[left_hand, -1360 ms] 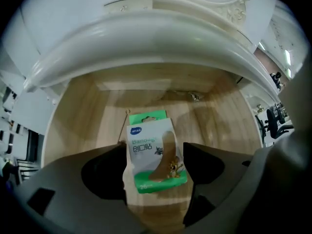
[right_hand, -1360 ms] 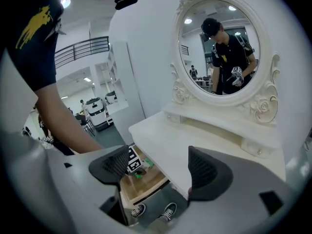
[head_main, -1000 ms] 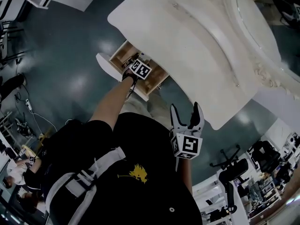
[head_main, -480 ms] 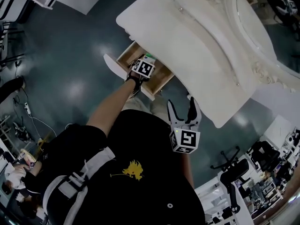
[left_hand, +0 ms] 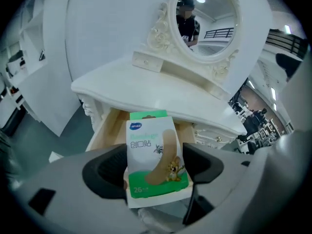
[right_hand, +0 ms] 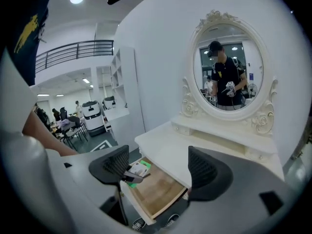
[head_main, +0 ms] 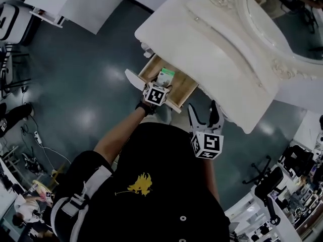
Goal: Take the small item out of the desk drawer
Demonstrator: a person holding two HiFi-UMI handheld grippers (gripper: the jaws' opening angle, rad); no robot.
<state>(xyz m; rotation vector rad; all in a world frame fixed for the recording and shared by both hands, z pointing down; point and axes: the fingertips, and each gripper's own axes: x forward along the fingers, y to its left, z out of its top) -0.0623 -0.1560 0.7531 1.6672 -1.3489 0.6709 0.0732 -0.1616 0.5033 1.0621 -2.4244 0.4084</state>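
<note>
above open drawer [head_main: 187, 82], left tool [left_hand: 156, 168] clamps green-white plaster box [left_hand: 152, 145]; right tool [head_main: 205, 115] gapes empty.

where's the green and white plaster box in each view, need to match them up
Head view: plaster box sits upper centre, over the open drawer.
Left gripper view: plaster box is dead centre, gripped in the left claw, with the drawer behind it.
Right gripper view: plaster box is lower left of centre, over the drawer's left end.
Shared landmark: the open wooden drawer under the white desktop.
</note>
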